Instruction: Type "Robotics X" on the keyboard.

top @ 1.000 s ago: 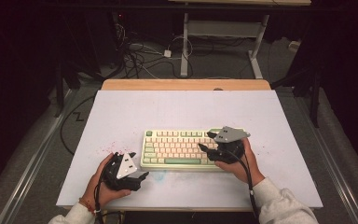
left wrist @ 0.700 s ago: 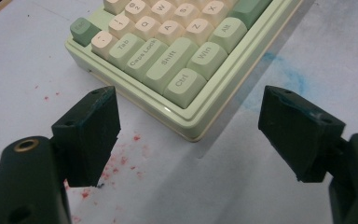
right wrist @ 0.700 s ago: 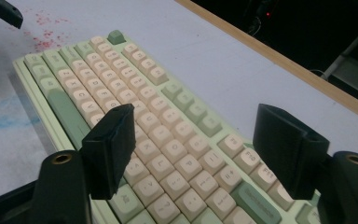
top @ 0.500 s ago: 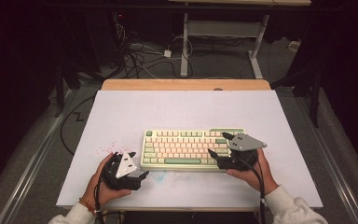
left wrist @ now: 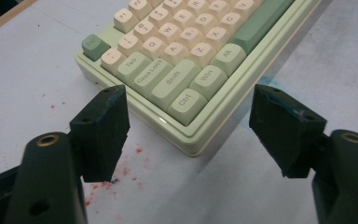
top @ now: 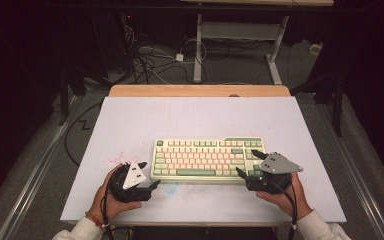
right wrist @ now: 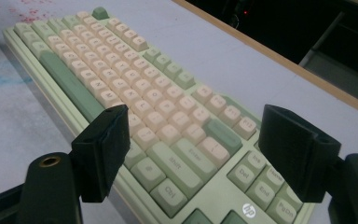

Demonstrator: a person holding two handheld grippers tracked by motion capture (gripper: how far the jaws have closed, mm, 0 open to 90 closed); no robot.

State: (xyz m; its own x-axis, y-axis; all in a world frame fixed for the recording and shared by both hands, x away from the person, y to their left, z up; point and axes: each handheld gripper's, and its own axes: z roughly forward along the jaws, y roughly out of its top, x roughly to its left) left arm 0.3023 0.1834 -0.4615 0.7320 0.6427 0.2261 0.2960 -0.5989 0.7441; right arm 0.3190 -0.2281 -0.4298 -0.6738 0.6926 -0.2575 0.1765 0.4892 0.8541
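With both sets of jaws wide and empty, set the left gripper [top: 152, 184] and right gripper [top: 246, 164] squarely on the keyboard [top: 207, 159] ends before closing evenly.

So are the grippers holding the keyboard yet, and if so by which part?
Nothing is held. The left gripper stands open at the keyboard's near left corner, the right gripper open over its right end, pads off it.

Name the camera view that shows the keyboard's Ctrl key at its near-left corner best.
The left gripper view: the Ctrl key sits close, its label readable. The high view shows the whole keyboard, keys too small to read; the right gripper view looks over its other end.
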